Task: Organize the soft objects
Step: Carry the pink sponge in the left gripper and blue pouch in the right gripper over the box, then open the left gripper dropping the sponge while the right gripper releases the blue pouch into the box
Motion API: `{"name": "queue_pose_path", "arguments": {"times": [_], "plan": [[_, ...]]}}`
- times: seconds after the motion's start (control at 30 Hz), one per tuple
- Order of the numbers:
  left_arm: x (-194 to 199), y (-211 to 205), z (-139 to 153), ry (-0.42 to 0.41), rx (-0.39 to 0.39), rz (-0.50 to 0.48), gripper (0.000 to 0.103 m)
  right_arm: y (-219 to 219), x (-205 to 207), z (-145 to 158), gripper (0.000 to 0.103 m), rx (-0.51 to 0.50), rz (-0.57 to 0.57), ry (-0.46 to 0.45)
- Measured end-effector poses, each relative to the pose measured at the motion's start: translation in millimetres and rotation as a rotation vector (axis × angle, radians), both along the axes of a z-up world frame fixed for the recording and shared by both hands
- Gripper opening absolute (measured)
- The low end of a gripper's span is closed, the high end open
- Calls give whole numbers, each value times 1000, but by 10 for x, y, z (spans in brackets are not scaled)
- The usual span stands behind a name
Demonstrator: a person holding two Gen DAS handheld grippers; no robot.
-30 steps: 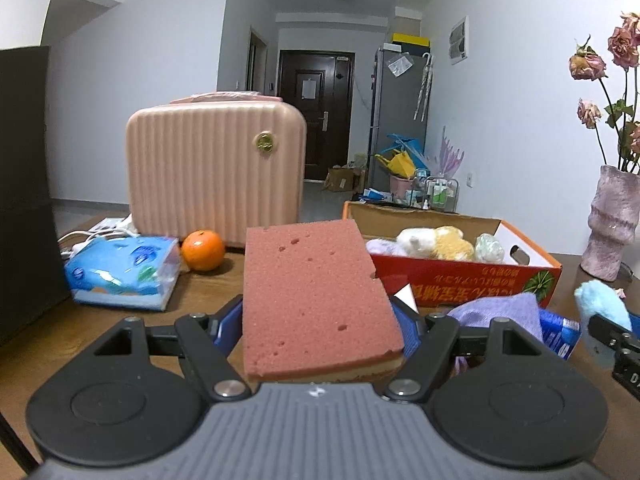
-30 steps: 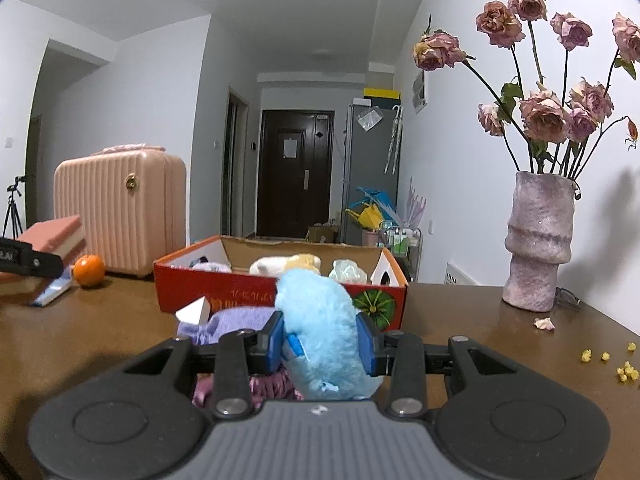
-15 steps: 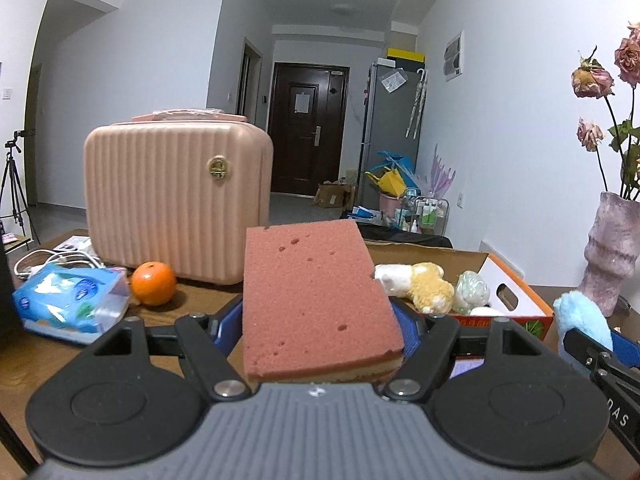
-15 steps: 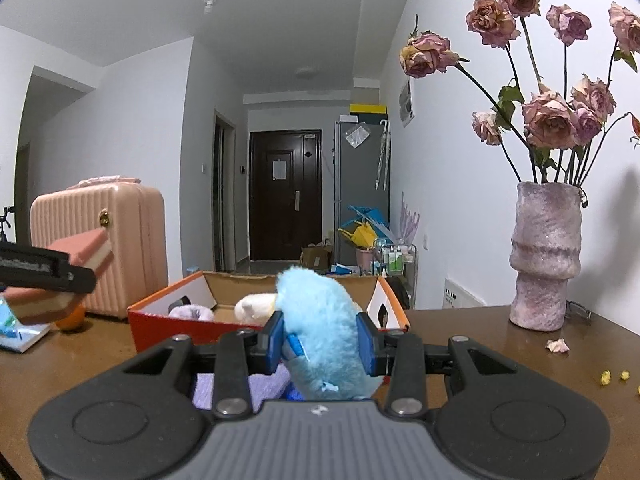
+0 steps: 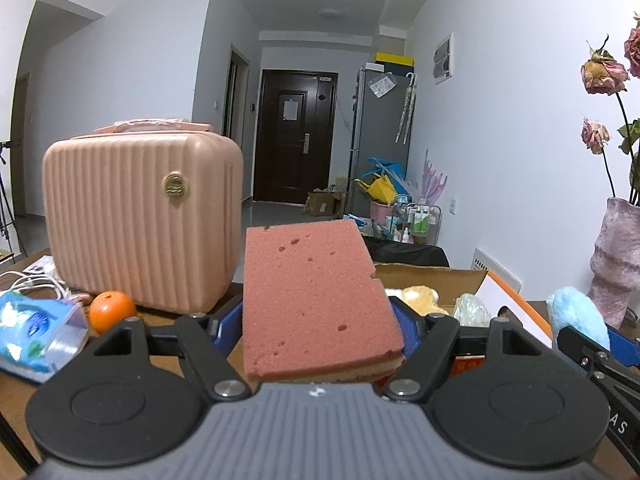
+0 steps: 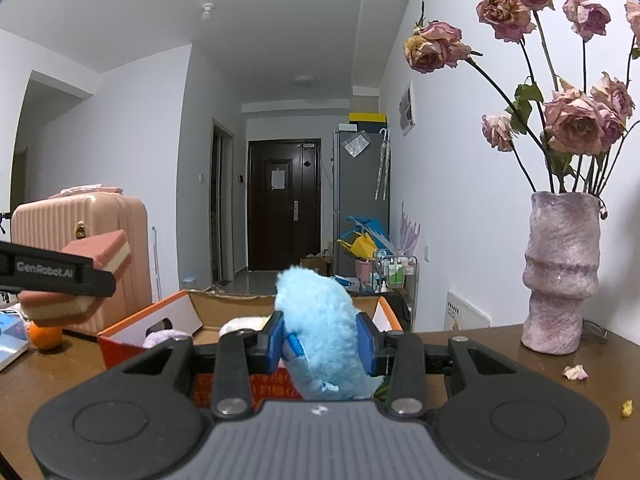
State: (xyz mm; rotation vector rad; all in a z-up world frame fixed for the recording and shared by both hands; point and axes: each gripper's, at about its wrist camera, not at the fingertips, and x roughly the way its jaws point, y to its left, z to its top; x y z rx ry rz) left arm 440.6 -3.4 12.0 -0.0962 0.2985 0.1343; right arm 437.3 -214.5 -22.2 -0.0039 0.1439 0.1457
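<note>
My left gripper [image 5: 318, 326] is shut on a pink sponge [image 5: 316, 300] with a yellow underside, held flat above the table. The sponge [image 6: 96, 256] also shows at the left of the right wrist view, level with the box. A fluffy light-blue plush toy [image 6: 320, 328] is pinched between the blue pads of my right gripper [image 6: 320, 342], shut on it just in front of the orange cardboard box [image 6: 156, 320]. The same plush [image 5: 576, 316] appears at the right edge of the left wrist view. Inside the box [image 5: 432, 272] lie a yellow plush [image 5: 422, 298] and other soft items.
A pink ribbed suitcase [image 5: 140, 224] stands at the left with an orange [image 5: 112, 310] and a blue tissue pack [image 5: 36, 328] before it. A pink vase [image 6: 560, 272] of dried roses stands at the right on the wooden table [image 6: 520, 360], with petals and crumbs nearby.
Both grippers have moved forward toward the box with their loads still held. The box front now sits hidden under the grippers and the suitcase looms larger.
</note>
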Motion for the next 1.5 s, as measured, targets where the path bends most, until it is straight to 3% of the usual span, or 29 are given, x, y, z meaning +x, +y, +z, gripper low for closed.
{"name": "queue_pose_path", "arguments": {"times": [0.77,1.1,1.5], "plan": [[878,-171,-79,-12,42,-30,75,156,798,101,37,-12,38,-16],[1265,-244,-289,39,51,-5,75,146,1216,178,37,-19,83,103],[1366,-274,-394,41,87,1,75,193,1471,111,37,-63,81,228]]}}
